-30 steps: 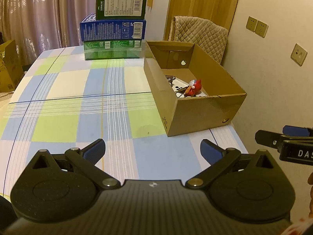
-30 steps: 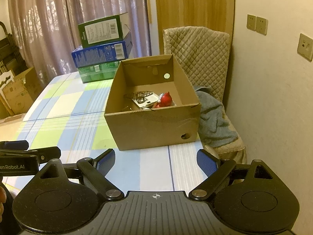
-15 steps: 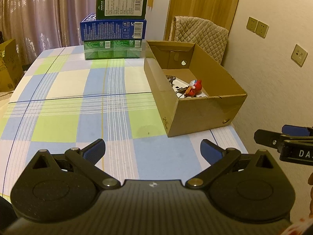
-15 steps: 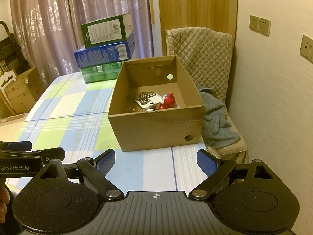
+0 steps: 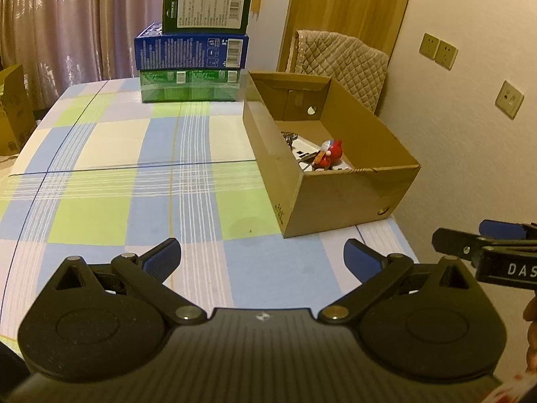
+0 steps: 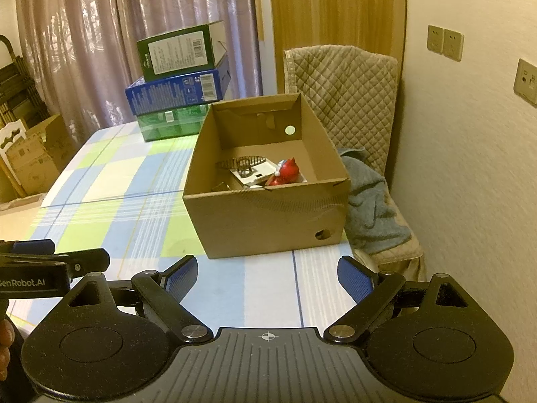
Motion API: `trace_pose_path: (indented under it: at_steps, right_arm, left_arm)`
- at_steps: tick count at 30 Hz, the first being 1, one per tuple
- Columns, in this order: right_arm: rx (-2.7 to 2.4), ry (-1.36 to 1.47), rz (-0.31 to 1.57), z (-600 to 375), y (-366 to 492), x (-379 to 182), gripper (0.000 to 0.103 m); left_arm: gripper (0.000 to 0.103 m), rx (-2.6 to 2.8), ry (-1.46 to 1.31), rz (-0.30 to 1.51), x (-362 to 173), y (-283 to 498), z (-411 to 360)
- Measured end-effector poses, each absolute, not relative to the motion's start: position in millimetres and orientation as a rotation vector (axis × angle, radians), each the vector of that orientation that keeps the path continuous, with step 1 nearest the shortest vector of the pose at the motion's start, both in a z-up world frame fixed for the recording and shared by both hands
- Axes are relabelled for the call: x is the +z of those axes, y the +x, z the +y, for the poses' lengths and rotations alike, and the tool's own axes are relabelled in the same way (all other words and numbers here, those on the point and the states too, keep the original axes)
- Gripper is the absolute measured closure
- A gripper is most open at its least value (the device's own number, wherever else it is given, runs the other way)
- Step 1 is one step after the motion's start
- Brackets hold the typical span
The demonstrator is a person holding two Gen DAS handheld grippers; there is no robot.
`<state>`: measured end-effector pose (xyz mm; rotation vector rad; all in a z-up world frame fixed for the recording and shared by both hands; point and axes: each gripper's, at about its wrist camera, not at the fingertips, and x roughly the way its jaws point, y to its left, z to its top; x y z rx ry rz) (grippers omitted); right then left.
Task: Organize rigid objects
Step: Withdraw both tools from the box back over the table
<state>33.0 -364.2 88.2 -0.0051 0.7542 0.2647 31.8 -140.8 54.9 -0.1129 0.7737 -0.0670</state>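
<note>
An open cardboard box (image 5: 339,198) (image 6: 268,215) stands on the checked tablecloth (image 5: 134,181) at the table's right side. Inside lie a red toy figure (image 5: 330,152) (image 6: 287,173), a white flat item (image 6: 251,171) and a dark wire piece (image 6: 240,161). My left gripper (image 5: 261,257) is open and empty, low over the near table edge, short of the box. My right gripper (image 6: 266,272) is open and empty, in front of the box's near wall. Each gripper shows at the side of the other's view.
Three stacked boxes, green (image 5: 206,6), blue (image 5: 191,50) and green (image 5: 189,85), stand at the table's far end. A quilted chair (image 6: 342,97) with a grey cloth (image 6: 369,208) is behind the box by the wall. Cardboard cartons (image 6: 30,158) stand at the left.
The right wrist view has shifted a little, so the box sits slightly farther right and lower. The left gripper has hardly moved. Both stay open.
</note>
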Motion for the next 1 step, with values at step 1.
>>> trace_pose_path:
  at_steps: [1]
  right_arm:
    - [0.265,-0.005,0.754,-364.2,33.0,88.2,0.015]
  left_arm:
    - [0.001,-0.062,-0.109,0.774,55.1,31.5,-140.3]
